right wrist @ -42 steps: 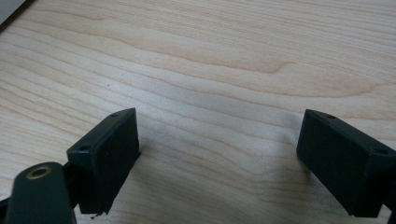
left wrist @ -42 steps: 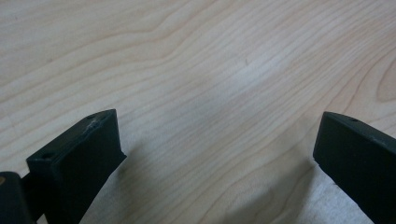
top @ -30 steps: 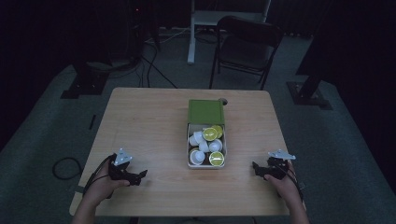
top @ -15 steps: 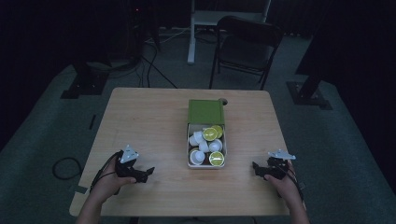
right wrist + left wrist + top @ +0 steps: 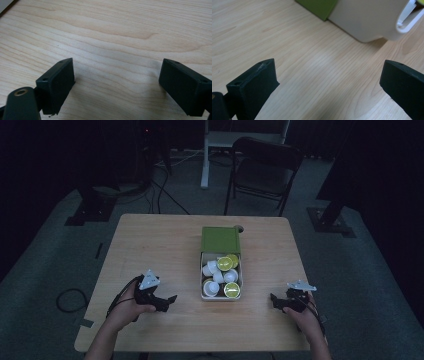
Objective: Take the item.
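Observation:
A white box (image 5: 221,296) with a green lid (image 5: 220,240) lying behind it sits at the table's middle. It holds several white cups, some with yellow-green tops (image 5: 231,290). My left gripper (image 5: 170,301) is open just left of the box, jaws pointing at it. In the left gripper view the box's white wall (image 5: 367,20) and the green lid (image 5: 319,7) stand close ahead of my left gripper (image 5: 329,80), with bare wood between the jaws. My right gripper (image 5: 275,301) is open at the right front of the table, and in the right gripper view my right gripper (image 5: 117,82) has nothing between the jaws.
The wooden table (image 5: 150,250) has free room on its left and far side. A dark folding chair (image 5: 262,170) stands behind the table, and cables (image 5: 165,190) run over the floor at the back left.
My left gripper has moved right, toward the box. The right gripper has stayed where it was.

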